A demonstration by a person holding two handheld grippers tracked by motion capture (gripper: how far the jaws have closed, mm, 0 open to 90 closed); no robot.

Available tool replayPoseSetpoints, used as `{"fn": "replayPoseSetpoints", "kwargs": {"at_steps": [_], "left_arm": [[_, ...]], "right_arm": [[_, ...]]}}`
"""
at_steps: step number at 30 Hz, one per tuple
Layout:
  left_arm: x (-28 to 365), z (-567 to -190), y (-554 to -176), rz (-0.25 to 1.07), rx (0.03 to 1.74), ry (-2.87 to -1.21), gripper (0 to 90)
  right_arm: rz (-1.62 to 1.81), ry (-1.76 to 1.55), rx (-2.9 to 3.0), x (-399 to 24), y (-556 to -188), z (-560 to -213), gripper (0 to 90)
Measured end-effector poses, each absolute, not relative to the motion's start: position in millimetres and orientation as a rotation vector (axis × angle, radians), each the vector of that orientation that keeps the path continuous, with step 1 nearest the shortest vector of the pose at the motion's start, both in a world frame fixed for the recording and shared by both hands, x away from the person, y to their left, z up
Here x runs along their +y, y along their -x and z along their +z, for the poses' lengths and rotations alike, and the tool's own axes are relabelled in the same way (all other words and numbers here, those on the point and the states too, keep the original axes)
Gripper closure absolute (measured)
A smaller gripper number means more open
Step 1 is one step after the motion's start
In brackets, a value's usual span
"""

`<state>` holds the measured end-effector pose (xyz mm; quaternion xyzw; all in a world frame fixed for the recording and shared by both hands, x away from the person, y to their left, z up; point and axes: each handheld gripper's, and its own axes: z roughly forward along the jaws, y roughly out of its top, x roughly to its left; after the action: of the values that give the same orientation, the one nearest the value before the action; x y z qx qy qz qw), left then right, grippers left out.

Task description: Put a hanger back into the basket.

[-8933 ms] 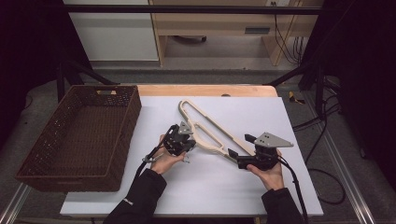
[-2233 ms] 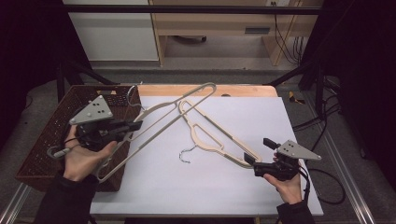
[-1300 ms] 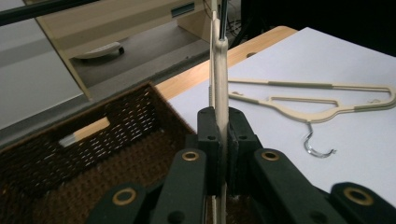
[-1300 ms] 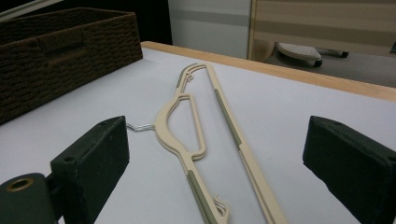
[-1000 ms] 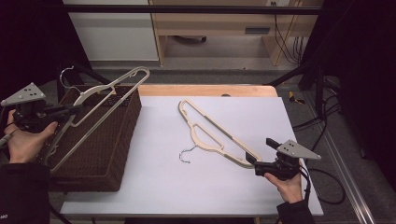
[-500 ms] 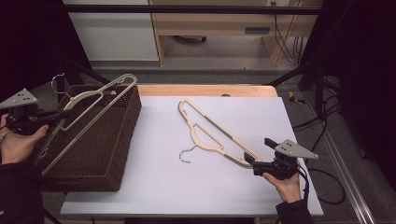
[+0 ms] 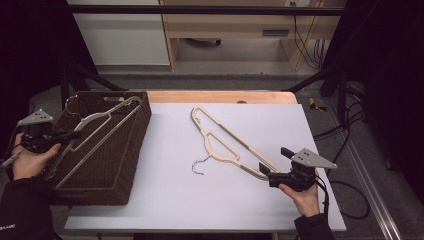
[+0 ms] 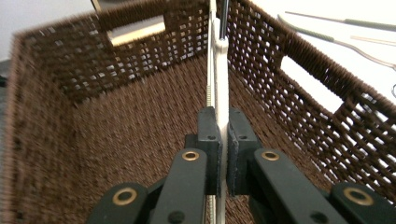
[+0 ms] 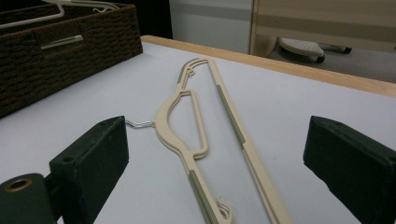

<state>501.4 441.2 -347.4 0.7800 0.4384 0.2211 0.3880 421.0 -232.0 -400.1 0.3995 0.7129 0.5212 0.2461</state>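
Over the basket [image 7: 131, 145], hanger [image 7: 95, 121] is clamped by left hand-held gripper [image 8: 223, 154], long axis slanting down inside; right hand-held gripper [image 9: 224, 154] wide open, w/ nothing gripped.

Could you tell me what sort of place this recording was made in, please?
Probably a lab or workshop set up for recording: a white-topped table framed by black metal rails, loose cables on the floor behind, and a light wooden bench against the back.

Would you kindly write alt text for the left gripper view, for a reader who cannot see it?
The left gripper, seen from just behind its two black jaws, is shut on the edge of a cream hanger that runs straight ahead into a brown woven basket. Beyond the basket's right wall, a second hanger lies on the white table.
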Motion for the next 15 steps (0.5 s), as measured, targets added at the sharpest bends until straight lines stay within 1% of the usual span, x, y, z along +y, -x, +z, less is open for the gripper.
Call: {"fn": "replayPoseSetpoints", "kwargs": {"at_steps": [3,9,13,15], "left_arm": [[437.5,-355.4,-504.1,0.540,1.130,-2.002,86.1],[433.7,-371.0,-511.7,0.512,1.225,-2.037,85.4],[437.5,-375.6,-512.6,0.501,1.290,-2.001,84.1],[439.5,-375.4,-511.5,0.520,1.319,-1.984,83.1]], "right_arm": [[1.424,-1.088,1.946,-230.1,-422.1,-399.6,7.2],[1.423,-1.083,1.950,-226.4,-424.8,-398.9,7.2],[1.434,-1.072,1.949,-224.0,-425.9,-395.8,7.3],[1.440,-1.065,1.945,-222.1,-426.9,-394.1,7.3]]}}
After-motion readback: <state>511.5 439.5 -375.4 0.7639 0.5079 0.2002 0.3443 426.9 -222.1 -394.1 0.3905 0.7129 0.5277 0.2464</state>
